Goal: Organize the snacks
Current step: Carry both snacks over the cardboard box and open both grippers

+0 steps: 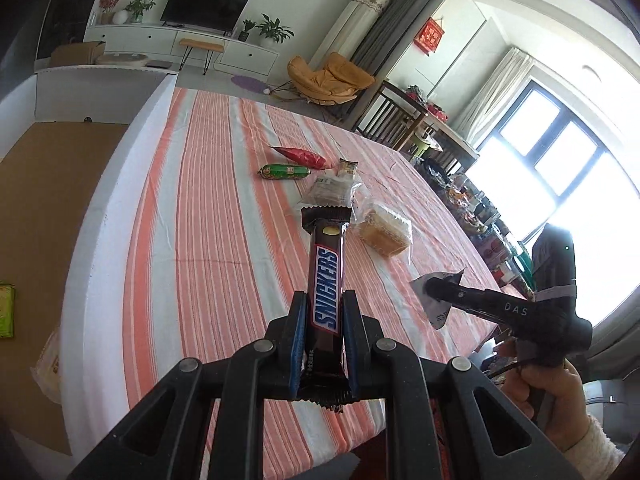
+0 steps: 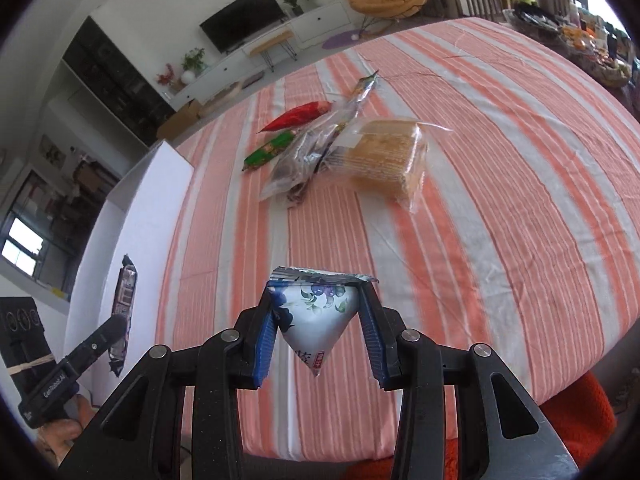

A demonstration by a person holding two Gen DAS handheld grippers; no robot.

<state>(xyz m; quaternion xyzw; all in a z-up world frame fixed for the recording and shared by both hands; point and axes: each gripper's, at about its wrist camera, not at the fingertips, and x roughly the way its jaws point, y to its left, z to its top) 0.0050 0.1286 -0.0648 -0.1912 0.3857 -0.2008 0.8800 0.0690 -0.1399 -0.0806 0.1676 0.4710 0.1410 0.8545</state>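
snickers bar (image 1: pixel 326 280) is sitting lengthwise between the blue pads of the left gripper (image 1: pixel 324 312), whose jaws are pinching it by its lower half while its crimped far end is pointing out over the striped tablecloth (image 1: pixel 208 208). in the right wrist view the right gripper (image 2: pixel 316 324) is pinching a white triangular packet with blue flower print (image 2: pixel 316 312), the jaws pressing its two sides and the sealed top edge sticking out past the fingertips. both items are hanging in the air above the near part of the table. farther out, near the middle of the cloth, the remaining snacks are lying close together: a red cone-shaped packet (image 1: pixel 302 157), a green sausage stick (image 1: pixel 283 171) just near of it, a clear bag of dark snacks (image 1: pixel 330 192), and a wrapped yellow sponge cake (image 1: pixel 386 232) to the right. a white box wall (image 2: pixel 140 216) is standing along the left edge of the table.
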